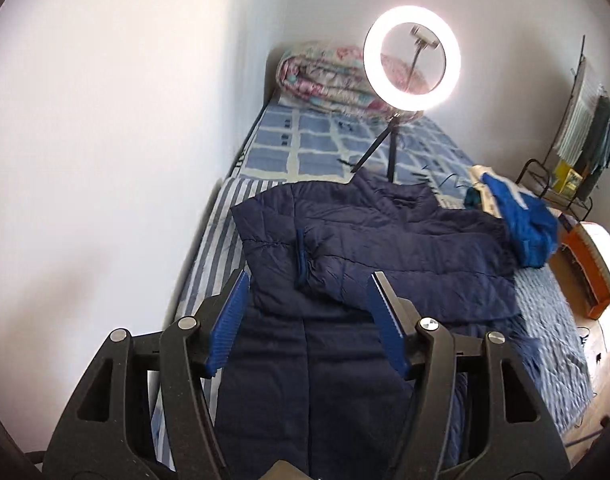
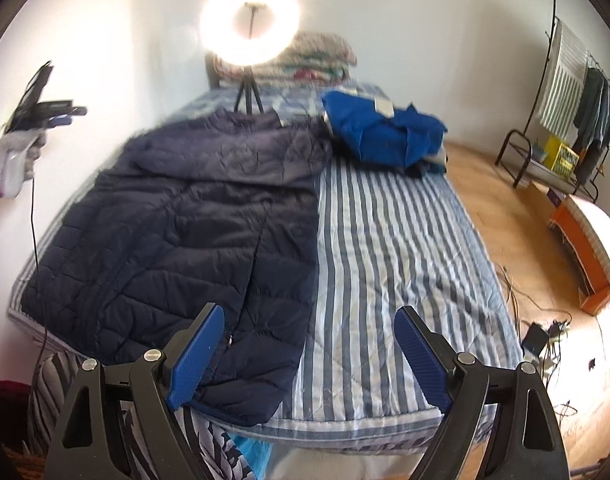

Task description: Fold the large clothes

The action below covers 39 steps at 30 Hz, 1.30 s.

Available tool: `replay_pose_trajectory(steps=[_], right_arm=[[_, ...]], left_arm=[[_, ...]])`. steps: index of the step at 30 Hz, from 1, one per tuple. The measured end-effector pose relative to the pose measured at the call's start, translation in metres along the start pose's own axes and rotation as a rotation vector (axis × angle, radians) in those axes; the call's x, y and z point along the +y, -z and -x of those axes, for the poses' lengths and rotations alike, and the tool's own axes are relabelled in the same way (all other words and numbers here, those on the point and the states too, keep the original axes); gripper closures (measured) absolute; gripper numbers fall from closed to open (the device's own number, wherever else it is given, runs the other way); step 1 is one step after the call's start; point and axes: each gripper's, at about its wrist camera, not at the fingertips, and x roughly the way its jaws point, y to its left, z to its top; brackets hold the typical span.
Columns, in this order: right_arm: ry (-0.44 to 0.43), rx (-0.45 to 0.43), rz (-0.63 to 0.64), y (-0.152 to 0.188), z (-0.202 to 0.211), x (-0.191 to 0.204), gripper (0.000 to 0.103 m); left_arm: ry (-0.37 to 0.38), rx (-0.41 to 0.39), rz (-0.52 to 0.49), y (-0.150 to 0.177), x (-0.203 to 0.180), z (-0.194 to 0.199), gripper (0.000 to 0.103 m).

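Observation:
A dark navy quilted jacket (image 1: 345, 264) lies spread on the striped bed, one sleeve folded across its body. In the right wrist view the jacket (image 2: 185, 232) covers the bed's left half. My left gripper (image 1: 311, 280) is open and empty, held above the jacket's lower part. It also shows in the right wrist view (image 2: 57, 112), raised at the far left in a gloved hand. My right gripper (image 2: 309, 316) is open and empty above the bed's near edge, its left finger over the jacket's hem.
A bright blue garment (image 2: 381, 128) lies bunched at the bed's far right. A ring light on a tripod (image 2: 249, 28) stands on the bed by a rolled floral quilt (image 1: 325, 76). A clothes rack (image 2: 577, 100) and an orange box (image 2: 585, 252) stand on the wooden floor.

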Motion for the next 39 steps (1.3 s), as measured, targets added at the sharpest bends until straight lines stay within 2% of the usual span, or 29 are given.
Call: replay_pose_trajectory(steps=[3, 6, 9, 13, 19, 23, 31, 36, 39], right_arm=[[-0.004, -0.047, -0.005, 0.002, 0.011, -0.007, 0.013], [-0.007, -0.069, -0.014, 0.009, 0.015, -0.017, 0.013], [-0.008, -0.066, -0.03, 0.018, 0.014, -0.028, 0.013], [-0.058, -0.039, -0.079, 0.03, 0.007, -0.047, 0.013], [-0.143, 0.02, -0.16, 0.044, -0.016, -0.066, 0.013], [-0.203, 0.086, -0.189, 0.052, -0.042, -0.067, 0.014], [-0.276, 0.208, -0.204, 0.071, -0.09, -0.055, 0.018], [-0.307, 0.287, -0.247, 0.086, -0.118, -0.052, 0.02], [-0.338, 0.326, -0.275, 0.093, -0.131, -0.05, 0.028]], left_arm=[[0.016, -0.025, -0.003, 0.021, 0.003, 0.052, 0.029], [0.013, -0.025, -0.006, 0.048, 0.009, 0.092, 0.029], [0.018, 0.009, 0.0, 0.082, 0.017, 0.12, 0.029], [0.001, 0.06, 0.024, 0.13, 0.032, 0.137, 0.028], [-0.003, 0.197, 0.124, 0.206, 0.06, 0.121, 0.028], [0.011, 0.268, 0.205, 0.237, 0.076, 0.099, 0.028], [0.031, 0.379, 0.321, 0.272, 0.098, 0.05, 0.029], [0.052, 0.423, 0.378, 0.289, 0.108, 0.03, 0.029], [0.068, 0.418, 0.409, 0.292, 0.11, 0.026, 0.029]])
